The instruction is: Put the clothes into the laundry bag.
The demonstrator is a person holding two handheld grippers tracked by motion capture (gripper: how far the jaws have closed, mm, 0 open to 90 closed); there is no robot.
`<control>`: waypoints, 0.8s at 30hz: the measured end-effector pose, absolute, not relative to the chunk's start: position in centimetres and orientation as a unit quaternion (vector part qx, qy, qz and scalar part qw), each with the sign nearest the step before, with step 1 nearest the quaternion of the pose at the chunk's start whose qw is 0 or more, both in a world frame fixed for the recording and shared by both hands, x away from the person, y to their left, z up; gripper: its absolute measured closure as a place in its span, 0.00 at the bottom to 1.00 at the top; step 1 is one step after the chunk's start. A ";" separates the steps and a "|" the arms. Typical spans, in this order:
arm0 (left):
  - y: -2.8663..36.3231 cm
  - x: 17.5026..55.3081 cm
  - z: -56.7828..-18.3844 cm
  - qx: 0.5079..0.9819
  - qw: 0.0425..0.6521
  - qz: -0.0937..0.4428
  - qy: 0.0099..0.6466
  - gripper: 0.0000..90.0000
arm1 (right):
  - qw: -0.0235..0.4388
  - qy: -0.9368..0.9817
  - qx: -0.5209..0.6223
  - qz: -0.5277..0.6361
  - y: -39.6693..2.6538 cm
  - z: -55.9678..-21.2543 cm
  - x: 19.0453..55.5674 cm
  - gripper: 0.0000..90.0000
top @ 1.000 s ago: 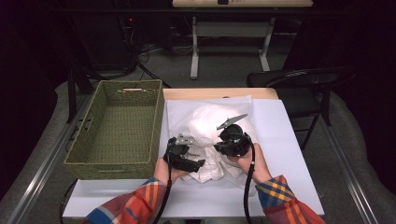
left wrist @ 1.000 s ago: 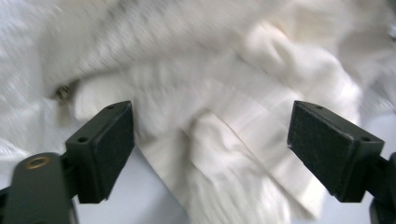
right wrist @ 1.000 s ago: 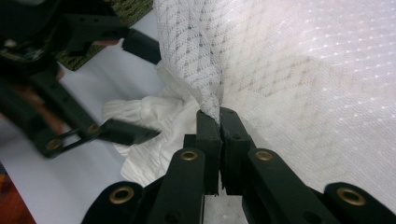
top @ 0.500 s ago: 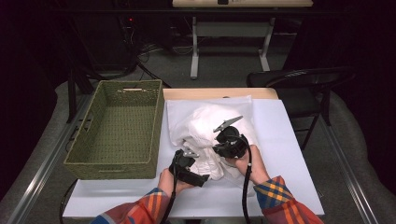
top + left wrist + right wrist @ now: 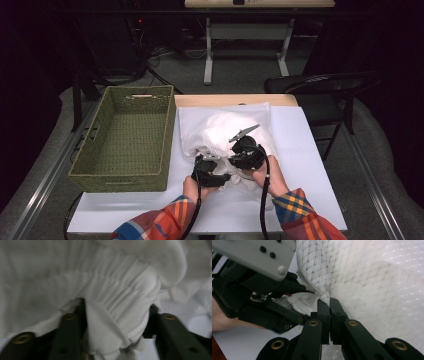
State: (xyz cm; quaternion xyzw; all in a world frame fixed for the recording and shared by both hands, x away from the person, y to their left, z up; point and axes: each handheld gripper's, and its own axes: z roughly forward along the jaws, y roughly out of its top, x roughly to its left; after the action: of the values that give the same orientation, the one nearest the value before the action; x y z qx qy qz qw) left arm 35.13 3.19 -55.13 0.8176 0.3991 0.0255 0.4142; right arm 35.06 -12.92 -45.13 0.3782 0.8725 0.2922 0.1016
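The left claw [image 5: 212,161] has just been closing, and in the left gripper view its jaws stand on either side of a thick, gathered fold of the white garment [image 5: 117,300], the cloth bunched between them and bulging over the tips. The pads look to be pressing the fold, though the bunch is bulky. The right claw [image 5: 329,305] is pinched tight on a thin edge of the same garment, the mesh-patterned cloth drawn up to a small peak right at its tips.

In the high view both claws sit at the near edge of the garment [image 5: 225,132], the left claw touching its near left corner and the right claw [image 5: 239,152] just beside it, further in over the cloth. The garment lies crumpled on the white cover of the desk [image 5: 310,165], just to the right of the green woven basket [image 5: 127,145], whose near wall is level with the garment's near edge.

To do this grip well, the left claw should finish closing on a single, clean layer rather than the whole wad, so the cloth does not slip out when lifted. I judge the two grips sit very close together; drawing them apart along the edge, while keeping the right pinch firm, would spread the garment instead of lifting a lump. Lift slowly and watch that the trailing cable [image 5: 263,200] stays clear of the fabric.
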 end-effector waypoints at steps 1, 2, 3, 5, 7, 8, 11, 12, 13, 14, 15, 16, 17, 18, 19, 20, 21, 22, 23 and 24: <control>3.3 35.4 -55.1 0.811 0.425 0.019 0.401 0.71 | 0.103 0.873 0.377 0.293 -12.9 -45.0 35.0 0.99; 3.4 35.6 -55.0 0.803 0.434 0.015 0.408 0.75 | 0.105 0.874 0.373 0.294 -12.9 -45.0 35.0 0.99; 3.5 35.9 -54.9 0.799 0.441 0.014 0.410 0.78 | 0.104 0.873 0.373 0.296 -12.9 -44.9 35.0 0.99; 3.7 36.4 -54.4 0.789 0.453 0.011 0.415 0.81 | 0.105 0.871 0.371 0.304 -12.8 -44.5 34.9 0.99; 3.8 36.7 -53.5 0.780 0.464 0.022 0.419 0.83 | 0.105 0.868 0.368 0.316 -12.7 -44.0 34.6 1.00; 3.8 36.9 -52.9 0.777 0.471 0.026 0.417 0.84 | 0.108 0.866 0.366 0.323 -12.7 -43.7 34.5 1.00; 3.9 37.5 -50.7 0.762 0.498 0.045 0.411 0.85 | 0.109 0.859 0.358 0.349 -12.8 -42.4 33.9 1.00; 3.8 37.7 -50.1 0.761 0.505 0.051 0.405 0.85 | 0.100 0.854 0.357 0.364 -12.9 -41.7 33.6 1.00; 3.6 38.0 -49.6 0.760 0.509 0.057 0.400 0.85 | 0.102 0.850 0.355 0.374 -13.0 -41.3 33.4 1.00; 3.5 38.4 -49.7 0.762 0.508 0.057 0.397 0.84 | 0.104 0.850 0.354 0.375 -13.1 -41.0 33.3 1.00; 3.3 38.8 -50.0 0.766 0.505 0.060 0.394 0.84 | 0.102 0.849 0.361 0.373 -13.4 -41.1 33.5 1.00; 3.0 39.1 -50.6 0.772 0.495 0.067 0.392 0.83 | 0.099 0.847 0.372 0.368 -13.7 -41.6 33.8 1.00; 2.7 39.4 -51.3 0.780 0.483 0.069 0.392 0.82 | 0.100 0.848 0.381 0.355 -13.9 -42.2 34.3 0.99; 2.6 39.6 -51.8 0.781 0.478 0.064 0.398 0.79 | 0.099 0.849 0.388 0.344 -14.0 -42.9 34.6 0.99; 2.5 39.8 -52.4 0.780 0.475 0.057 0.403 0.77 | 0.100 0.851 0.393 0.335 -14.1 -43.3 34.8 0.99; 2.4 39.9 -52.9 0.783 0.468 0.051 0.407 0.76 | 0.104 0.853 0.395 0.325 -14.1 -43.7 35.0 0.99; 2.4 39.9 -53.2 0.788 0.460 0.054 0.406 0.71 | 0.106 0.855 0.398 0.316 -14.1 -44.2 35.2 0.99; 2.5 39.8 -53.3 0.791 0.460 0.055 0.400 0.66 | 0.104 0.857 0.397 0.311 -14.2 -44.5 35.4 0.99; 2.6 39.7 -53.3 0.794 0.459 0.057 0.396 0.65 | 0.107 0.856 0.400 0.309 -14.2 -44.6 35.4 0.99; 2.8 39.6 -53.3 0.797 0.455 0.061 0.392 0.62 | 0.105 0.856 0.401 0.309 -14.3 -44.6 35.4 0.99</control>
State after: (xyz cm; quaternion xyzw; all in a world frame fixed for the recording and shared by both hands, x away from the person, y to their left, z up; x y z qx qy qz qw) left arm 39.56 2.79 -53.29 0.7974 0.3917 0.0608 0.4550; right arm 35.44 -14.29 -44.60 0.4008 0.8559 0.3094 0.1052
